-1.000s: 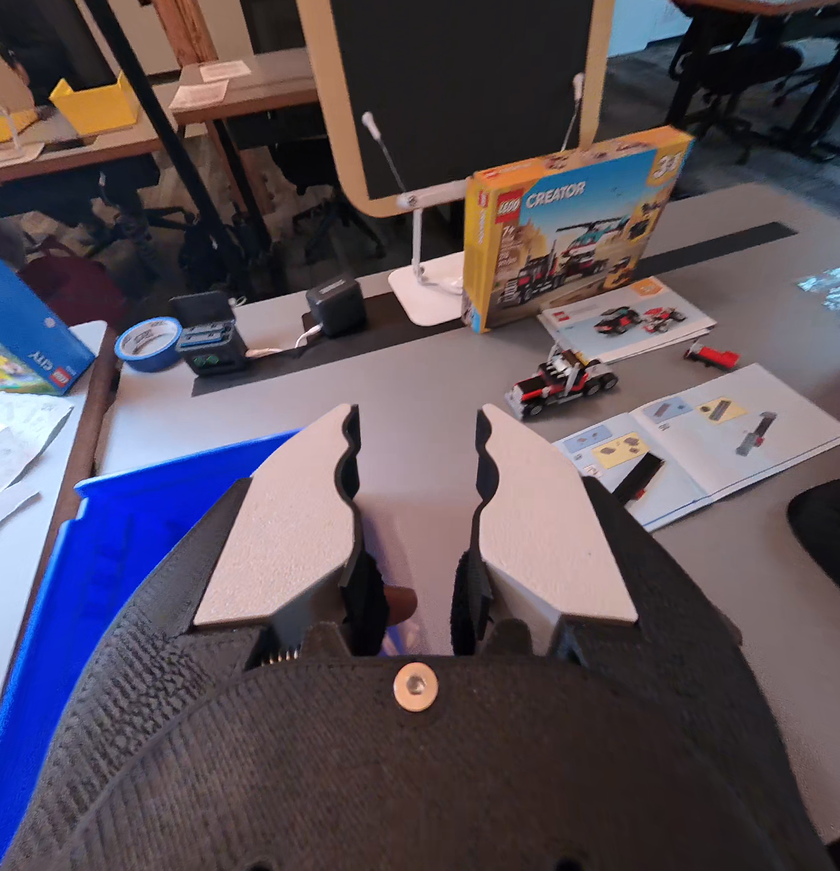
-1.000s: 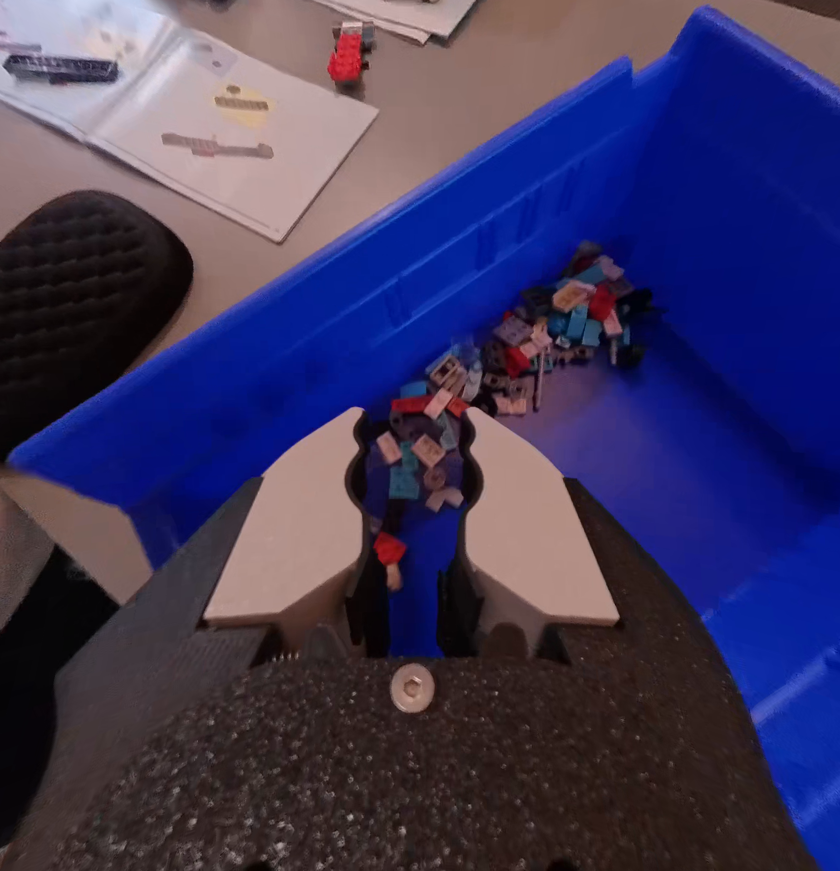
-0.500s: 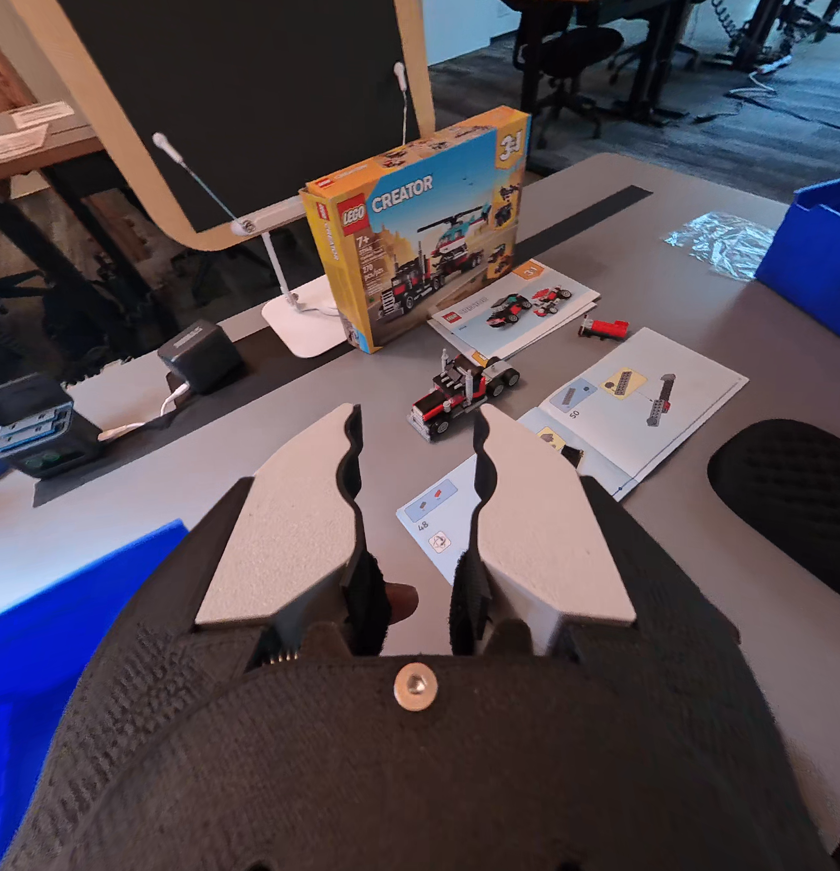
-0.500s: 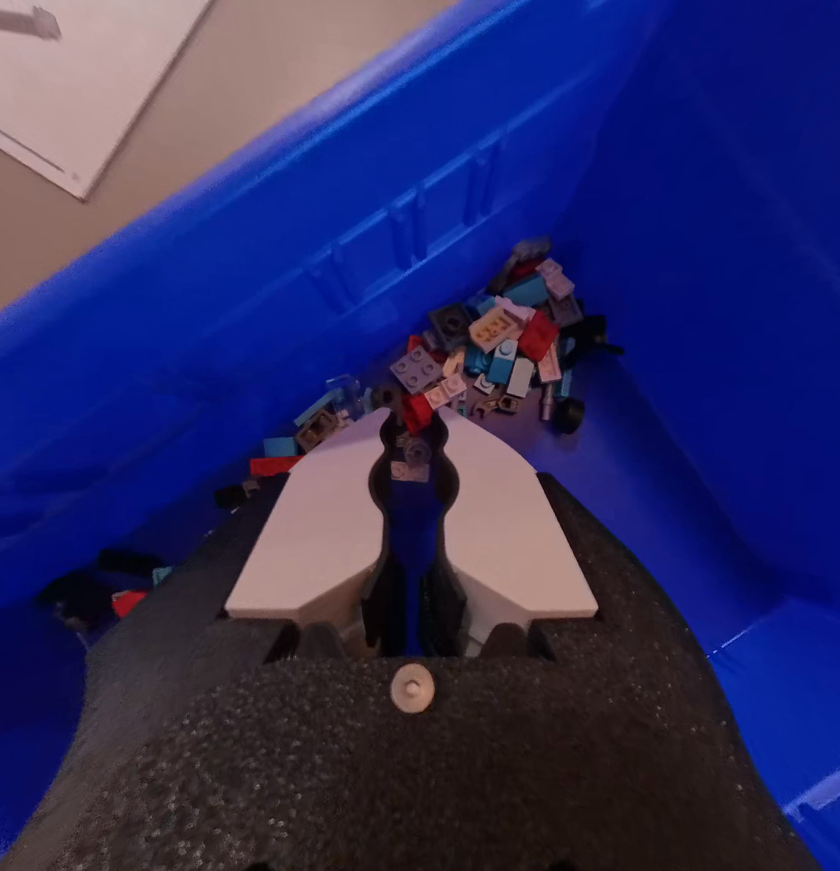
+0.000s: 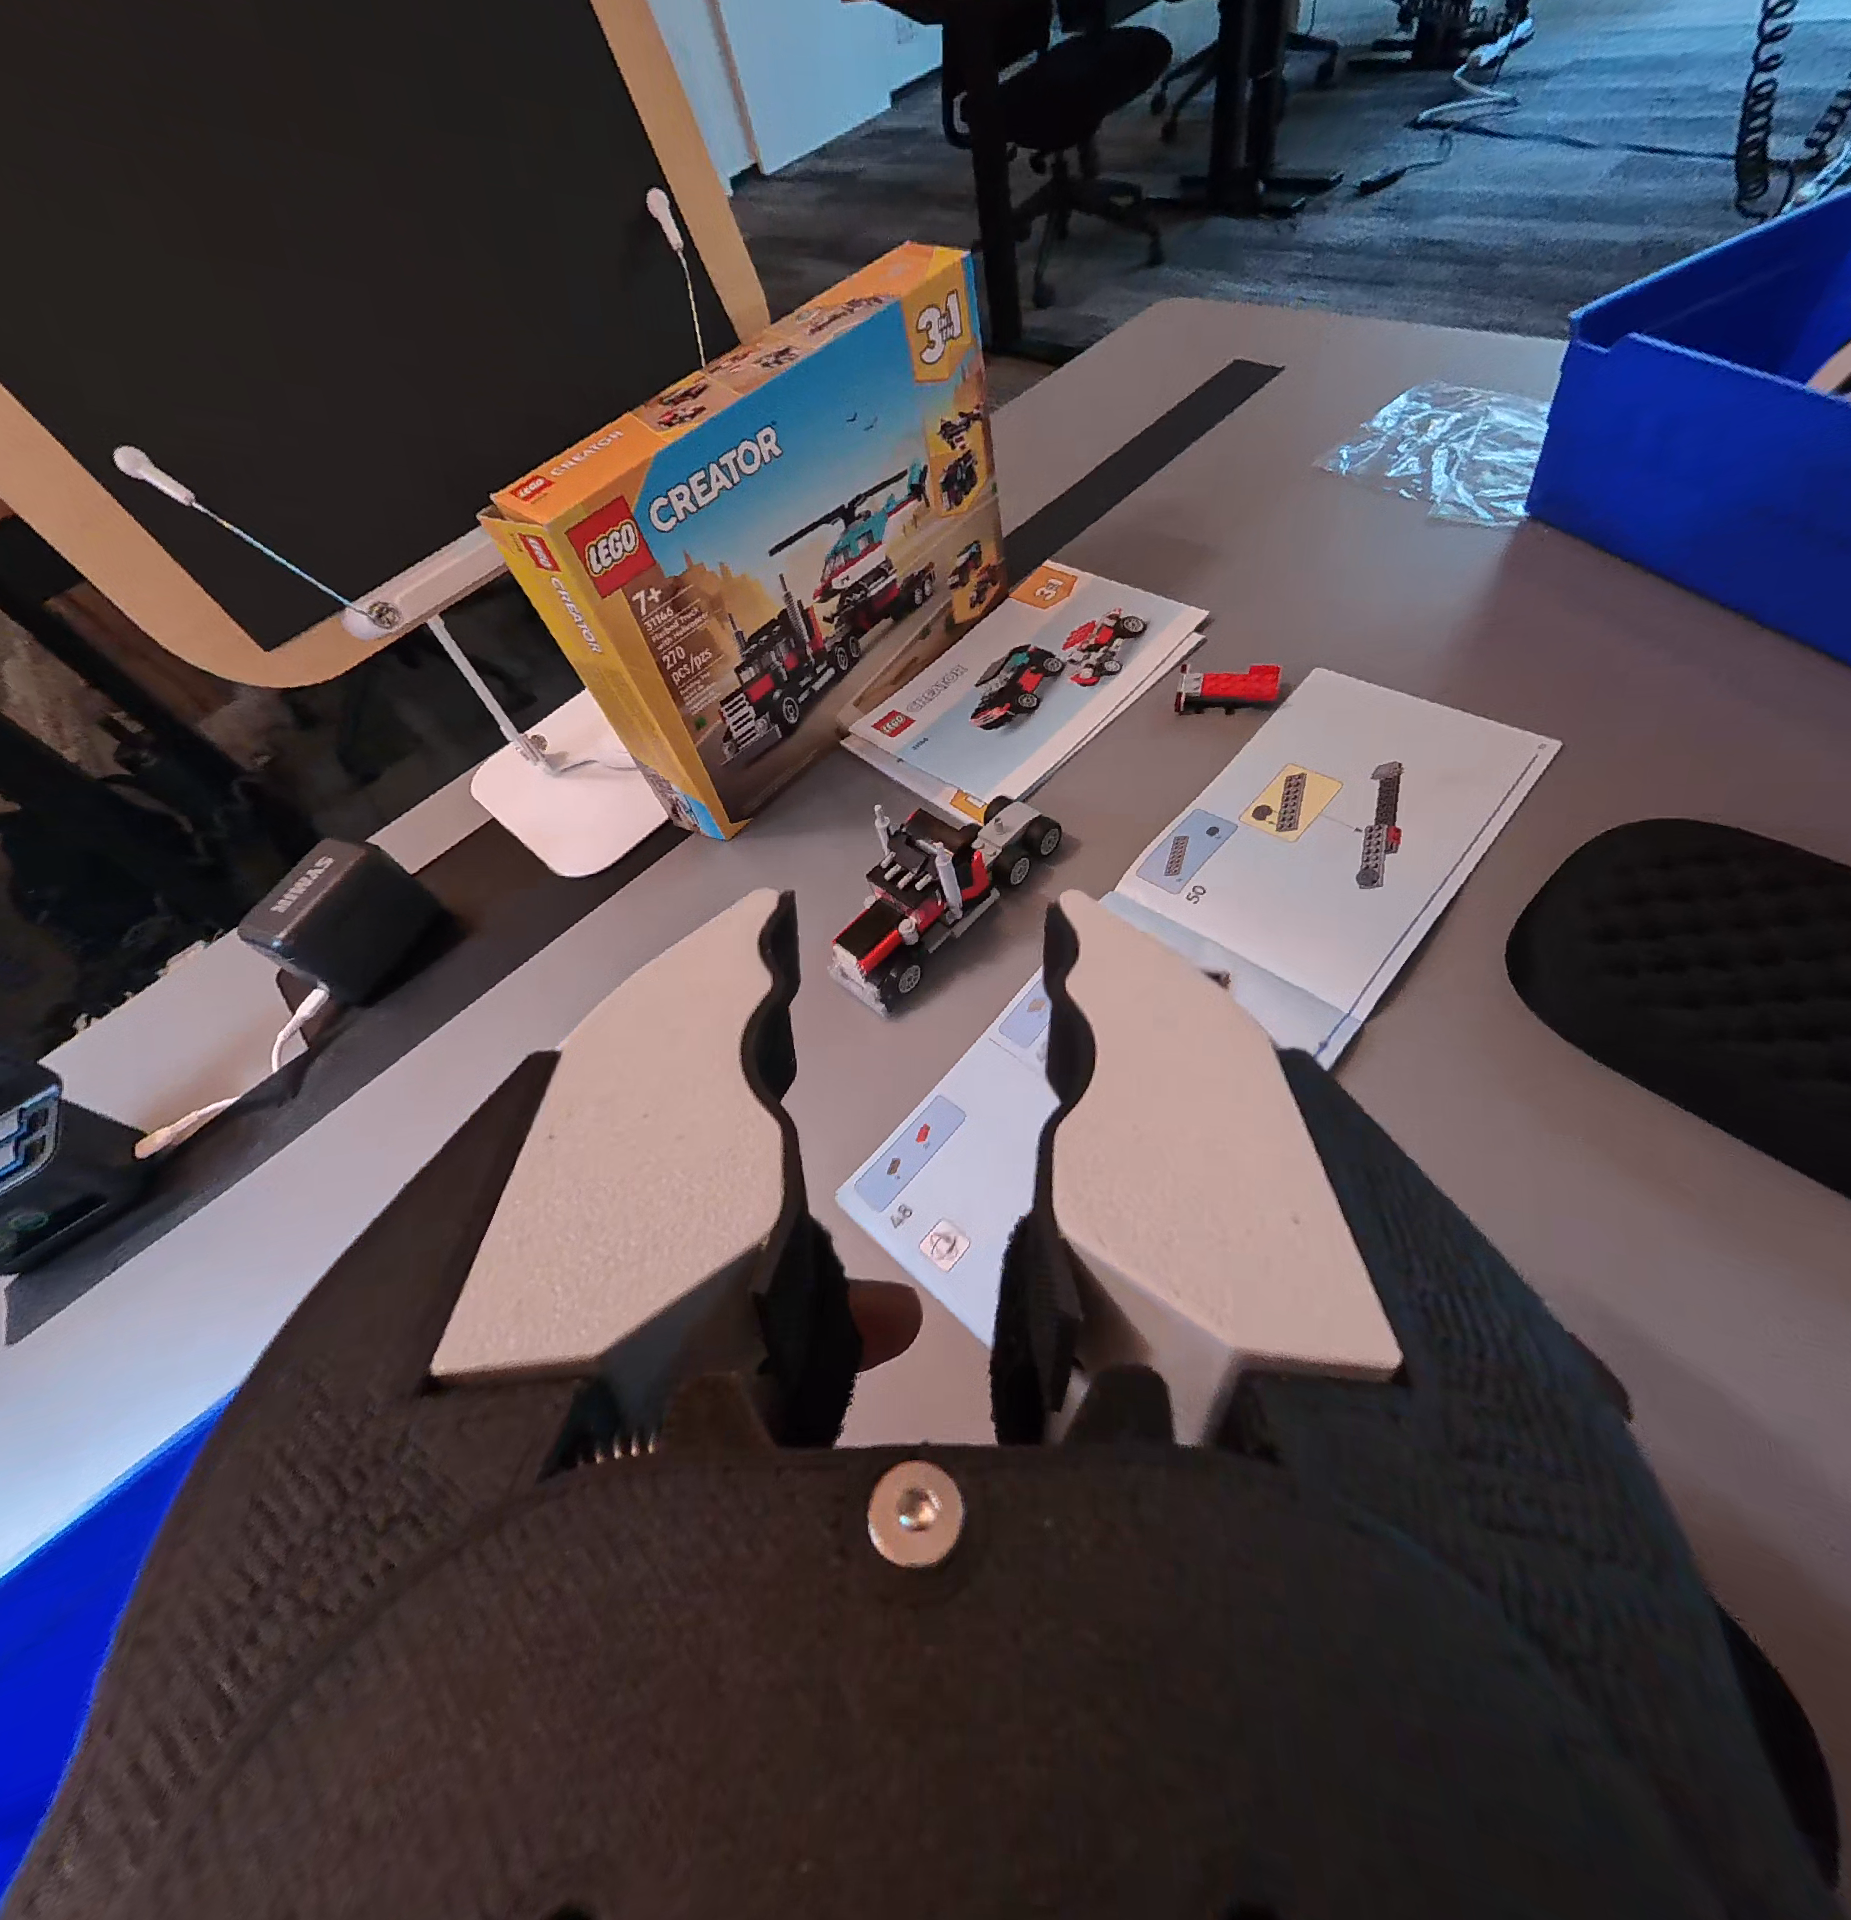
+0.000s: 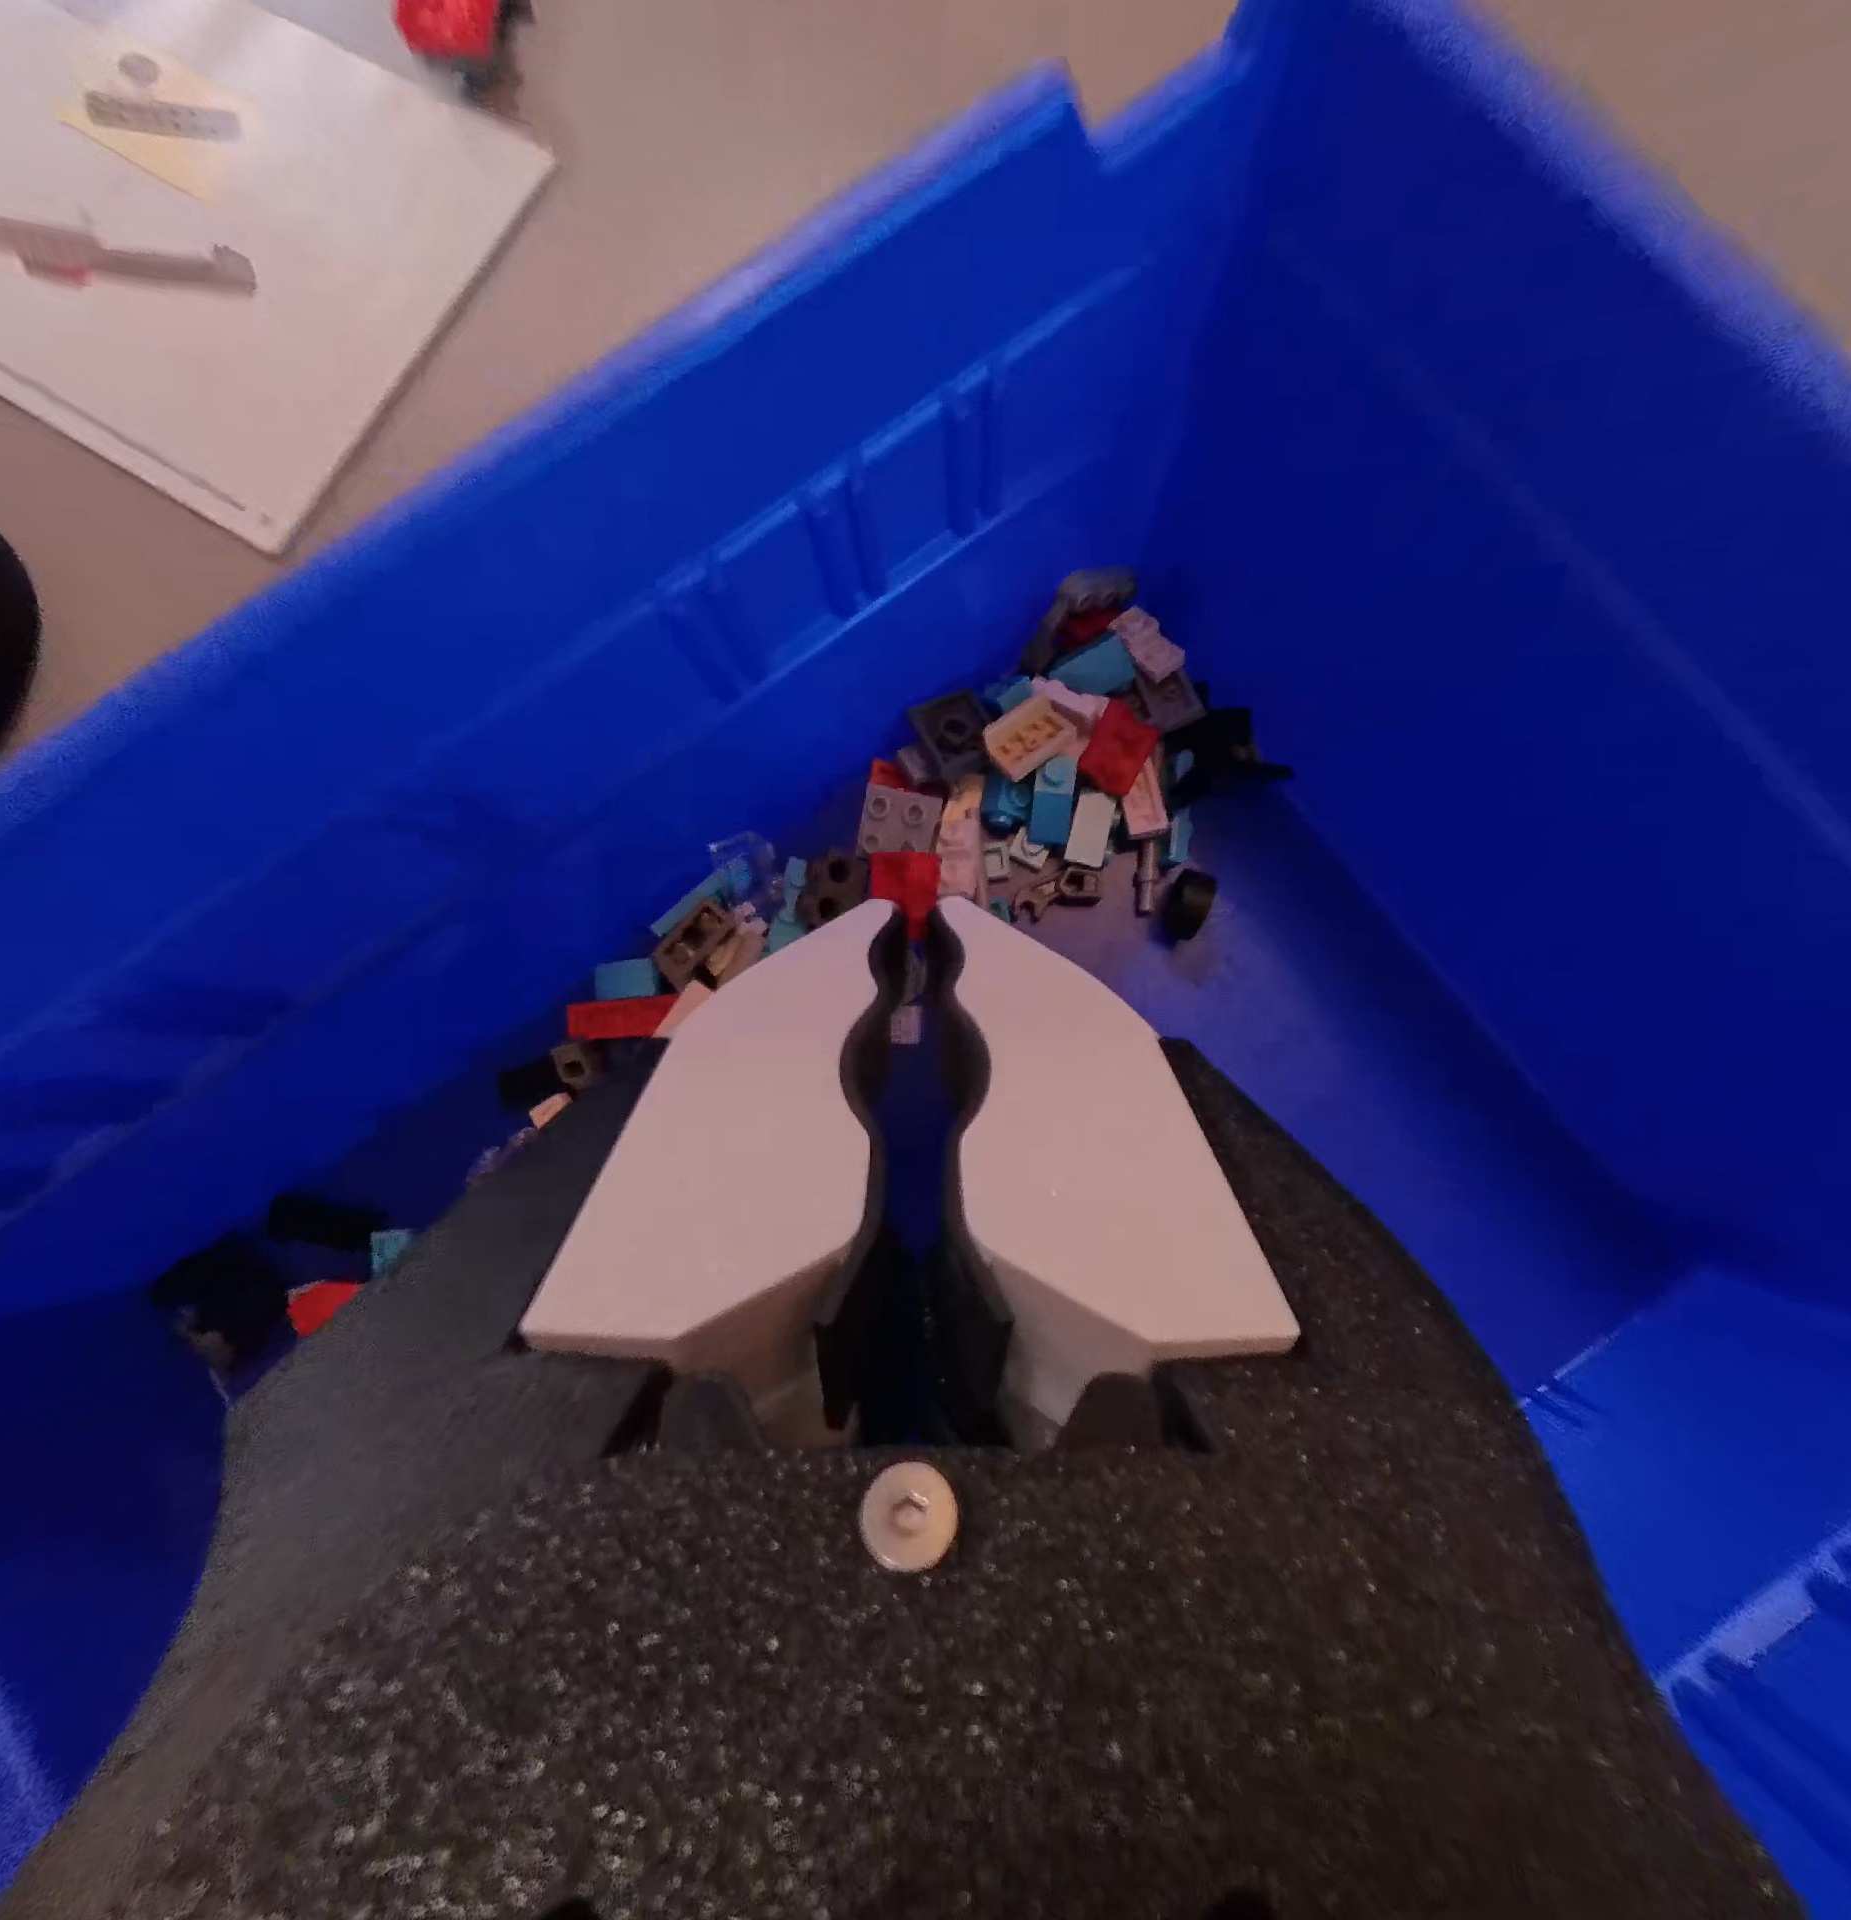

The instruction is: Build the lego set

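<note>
The right tool (image 6: 916,909) reaches down into a blue bin (image 6: 1523,623), its tips pinched on a small red brick (image 6: 905,878) at the centre of the frame. A heap of loose mixed bricks (image 6: 1056,758) fills the bin's far corner. An open instruction booklet (image 6: 225,281) lies on the counter (image 6: 692,125) at upper left.

truck (image 5: 942,904) before box (image 5: 765,551), bricks (image 6: 1046,769) in bin (image 6: 1472,623)
</note>
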A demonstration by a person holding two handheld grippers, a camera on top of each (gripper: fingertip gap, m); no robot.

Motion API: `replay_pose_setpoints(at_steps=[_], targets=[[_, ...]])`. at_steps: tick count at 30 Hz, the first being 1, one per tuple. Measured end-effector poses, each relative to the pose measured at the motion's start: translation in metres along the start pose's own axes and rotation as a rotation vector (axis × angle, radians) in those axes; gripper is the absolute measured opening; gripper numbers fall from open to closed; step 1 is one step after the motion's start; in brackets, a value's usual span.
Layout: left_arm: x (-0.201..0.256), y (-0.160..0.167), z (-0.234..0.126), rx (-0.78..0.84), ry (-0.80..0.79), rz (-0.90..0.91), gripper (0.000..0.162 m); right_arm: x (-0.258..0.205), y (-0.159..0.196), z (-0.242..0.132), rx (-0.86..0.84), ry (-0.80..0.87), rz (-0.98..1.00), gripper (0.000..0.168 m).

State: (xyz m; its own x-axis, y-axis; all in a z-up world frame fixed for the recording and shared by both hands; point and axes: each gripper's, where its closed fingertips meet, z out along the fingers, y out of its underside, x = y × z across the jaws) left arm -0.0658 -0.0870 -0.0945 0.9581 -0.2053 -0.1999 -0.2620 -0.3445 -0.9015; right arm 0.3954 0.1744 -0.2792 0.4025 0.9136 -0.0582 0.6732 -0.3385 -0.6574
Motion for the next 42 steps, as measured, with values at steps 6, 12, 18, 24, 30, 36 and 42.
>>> replay_pose_setpoints(at_steps=[6, 12, 18, 24, 30, 36, 42], targets=[[0.043, -0.030, 0.034, 0.246, 0.246, -0.106, 0.049, -0.046, -0.100, -0.075, 0.602, -0.329, 0.161, 0.004], [0.135, -0.073, 0.103, 0.452, 0.563, -0.045, 0.050, -0.123, -0.176, -0.105, 0.824, -0.854, 0.245, 0.003], [0.224, -0.120, 0.130, 0.608, 0.716, 0.152, 0.046, -0.181, -0.199, -0.087, 0.736, -1.065, 0.255, 0.003], [0.245, -0.128, 0.147, 0.704, 0.417, 0.610, 0.039, -0.194, -0.202, -0.074, 0.687, -1.078, 0.328, 0.003], [0.250, -0.130, 0.163, 0.692, 0.385, 0.659, 0.027, -0.195, -0.202, -0.067, 0.677, -1.086, 0.354, 0.003], [0.254, -0.127, 0.168, 0.661, 0.435, 0.691, 0.017, -0.197, -0.197, -0.059, 0.639, -1.084, 0.355, 0.004], [0.194, -0.014, 0.183, -0.204, 0.652, 0.722, 0.017, -0.158, -0.171, -0.061, 0.610, -0.756, 0.190, 0.013]])
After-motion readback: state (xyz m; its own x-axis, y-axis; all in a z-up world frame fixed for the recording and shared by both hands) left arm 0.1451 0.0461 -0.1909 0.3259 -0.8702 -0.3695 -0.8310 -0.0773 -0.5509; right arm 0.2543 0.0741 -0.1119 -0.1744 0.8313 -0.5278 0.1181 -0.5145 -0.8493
